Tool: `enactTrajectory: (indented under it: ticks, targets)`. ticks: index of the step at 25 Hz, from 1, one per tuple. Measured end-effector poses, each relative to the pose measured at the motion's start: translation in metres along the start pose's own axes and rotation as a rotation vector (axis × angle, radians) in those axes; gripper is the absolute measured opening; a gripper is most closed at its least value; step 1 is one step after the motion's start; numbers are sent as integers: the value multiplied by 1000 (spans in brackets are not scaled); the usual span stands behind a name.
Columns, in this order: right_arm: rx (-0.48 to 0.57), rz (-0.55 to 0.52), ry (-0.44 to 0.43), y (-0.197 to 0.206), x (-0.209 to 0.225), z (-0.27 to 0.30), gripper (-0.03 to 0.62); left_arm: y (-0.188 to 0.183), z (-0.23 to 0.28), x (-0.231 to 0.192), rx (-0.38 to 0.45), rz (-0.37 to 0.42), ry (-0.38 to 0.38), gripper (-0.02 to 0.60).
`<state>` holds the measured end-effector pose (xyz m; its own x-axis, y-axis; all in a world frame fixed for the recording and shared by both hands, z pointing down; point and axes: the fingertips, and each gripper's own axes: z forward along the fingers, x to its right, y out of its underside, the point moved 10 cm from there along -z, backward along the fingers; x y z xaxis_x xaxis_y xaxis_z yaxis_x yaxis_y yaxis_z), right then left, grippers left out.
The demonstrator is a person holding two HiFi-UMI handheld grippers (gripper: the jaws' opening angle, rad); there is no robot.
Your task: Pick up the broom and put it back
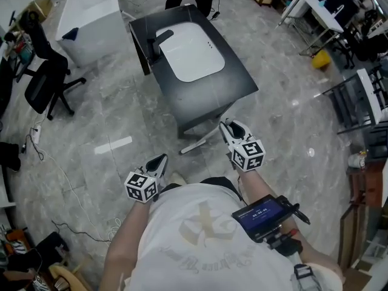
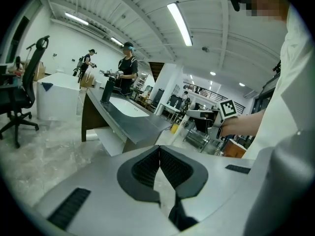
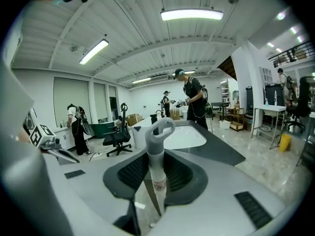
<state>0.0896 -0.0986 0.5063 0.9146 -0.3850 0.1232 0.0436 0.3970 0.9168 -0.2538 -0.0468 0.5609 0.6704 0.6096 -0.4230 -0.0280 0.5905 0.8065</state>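
The broom's white handle (image 3: 158, 181) with a grey loop end (image 3: 161, 131) stands upright between the pads of my right gripper (image 3: 156, 168), which is shut on it. In the head view the handle (image 1: 199, 143) slants from the right gripper (image 1: 230, 128) down-left toward the floor; the brush end is hidden. My left gripper (image 1: 159, 160) hangs lower left, near my body. Its pads (image 2: 147, 168) meet at the tip with nothing between them. The left gripper view also shows the right gripper (image 2: 199, 115) off to the right.
A dark table (image 1: 233, 80) with a white sink basin (image 1: 191, 52) and black faucet stands just ahead. Black office chair (image 1: 45, 80) and a white tub (image 1: 91, 17) are at left. Metal racks (image 1: 357, 102) stand right. Cables (image 1: 73, 193) lie on the floor.
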Motion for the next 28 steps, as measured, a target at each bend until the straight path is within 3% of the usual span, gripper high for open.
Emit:
enactTrajectory:
  ticks: [13,28]
  targets:
    - [110,-49,14,-28,27,-74,109,-2,28,46,-28,53,40,12]
    - [137,-85,60,-16,53,-172,107,7,47,120,-55,158,100,12]
